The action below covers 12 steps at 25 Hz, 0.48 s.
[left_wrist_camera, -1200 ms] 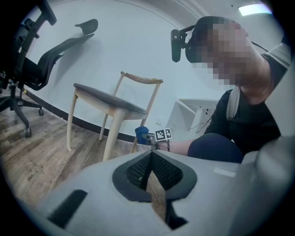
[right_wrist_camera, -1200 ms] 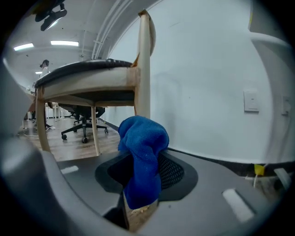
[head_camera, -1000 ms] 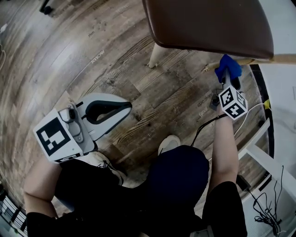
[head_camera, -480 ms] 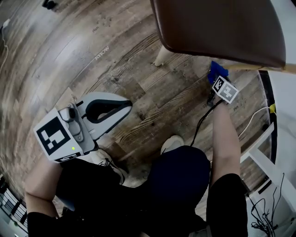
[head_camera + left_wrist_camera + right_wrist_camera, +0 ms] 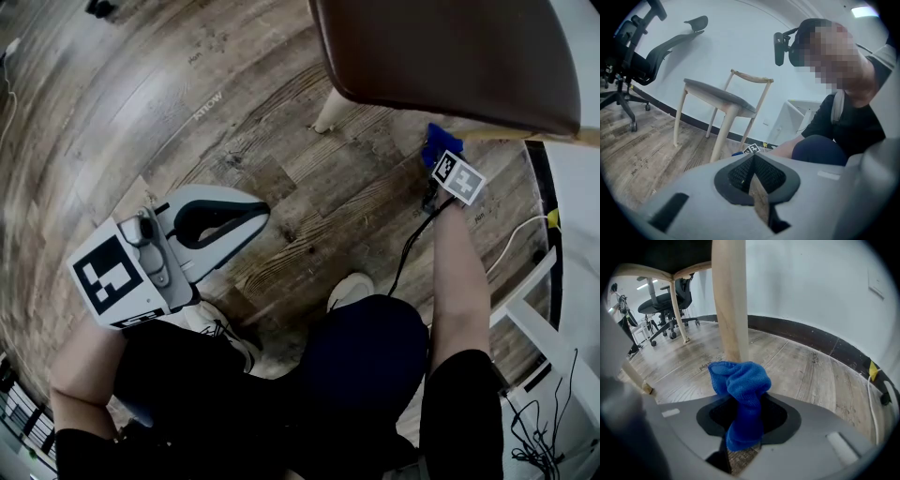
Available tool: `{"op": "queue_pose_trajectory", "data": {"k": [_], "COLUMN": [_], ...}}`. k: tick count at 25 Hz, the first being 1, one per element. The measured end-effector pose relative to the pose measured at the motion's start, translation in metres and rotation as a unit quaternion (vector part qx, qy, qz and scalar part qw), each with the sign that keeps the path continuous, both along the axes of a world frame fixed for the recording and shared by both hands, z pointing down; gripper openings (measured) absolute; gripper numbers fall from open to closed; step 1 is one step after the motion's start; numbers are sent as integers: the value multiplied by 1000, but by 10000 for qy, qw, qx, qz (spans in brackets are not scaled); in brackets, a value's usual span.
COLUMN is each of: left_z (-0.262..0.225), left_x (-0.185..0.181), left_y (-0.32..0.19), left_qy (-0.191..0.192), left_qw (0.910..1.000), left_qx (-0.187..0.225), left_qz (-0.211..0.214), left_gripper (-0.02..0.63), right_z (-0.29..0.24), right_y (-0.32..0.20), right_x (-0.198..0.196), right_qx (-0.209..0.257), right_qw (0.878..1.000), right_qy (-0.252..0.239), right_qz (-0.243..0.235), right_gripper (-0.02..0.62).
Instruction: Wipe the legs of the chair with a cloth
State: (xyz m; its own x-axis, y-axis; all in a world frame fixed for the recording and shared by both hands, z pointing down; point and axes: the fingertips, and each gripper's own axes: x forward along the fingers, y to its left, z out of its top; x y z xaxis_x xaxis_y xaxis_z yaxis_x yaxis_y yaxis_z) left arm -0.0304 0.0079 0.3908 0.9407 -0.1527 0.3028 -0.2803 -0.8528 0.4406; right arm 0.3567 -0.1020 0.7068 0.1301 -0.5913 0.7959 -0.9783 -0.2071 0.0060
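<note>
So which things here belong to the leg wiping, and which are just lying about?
Job: blue cloth, clamped in the right gripper; wooden chair leg right behind it.
Lying about: office chair; white cable; left gripper, shut, empty.

- Soft, even indoor light fills the head view; the grey-brown wood-plank floor [image 5: 234, 112] shows a pale sheen toward the upper left, and its planks bow under strong wide-angle distortion.
- In the left gripper view the plain white wall [image 5: 740, 42] is bright, and a rectangular ceiling lamp [image 5: 862, 10] glows at the top right.
- Black vignetting rounds off the corners there, and the left gripper [image 5: 753, 158], with its grey shell close to the lens, looks soft.
- In the right gripper view the blue terry cloth [image 5: 740, 380] is sharp and saturated.
- The pale wooden chair leg [image 5: 730, 301] is evenly lit.
- Long white ceiling strip lights [image 5: 647, 287] shine far left, and the left edge dissolves into dark grey blur.
</note>
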Motion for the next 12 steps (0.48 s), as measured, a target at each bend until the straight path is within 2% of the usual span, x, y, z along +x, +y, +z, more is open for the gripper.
{"op": "queue_pose_trajectory", "data": {"k": [4,12], "left_z": [-3,-15], "left_x": [-4,-2], "left_y": [1,8], "left_qy": [28,142], "left_qw": [10000,9997], "left_qx": [47,201], "left_qz": [-18,92], "left_gripper": [6,6], "right_z": [-17,-103], "right_y": [0,-2], "right_x": [-1,0], "right_qx": [261,1271], "right_qw": [9996,9915], "right_qy": [17,50], "right_qz": [-57,-257], "right_gripper": [144,144]}}
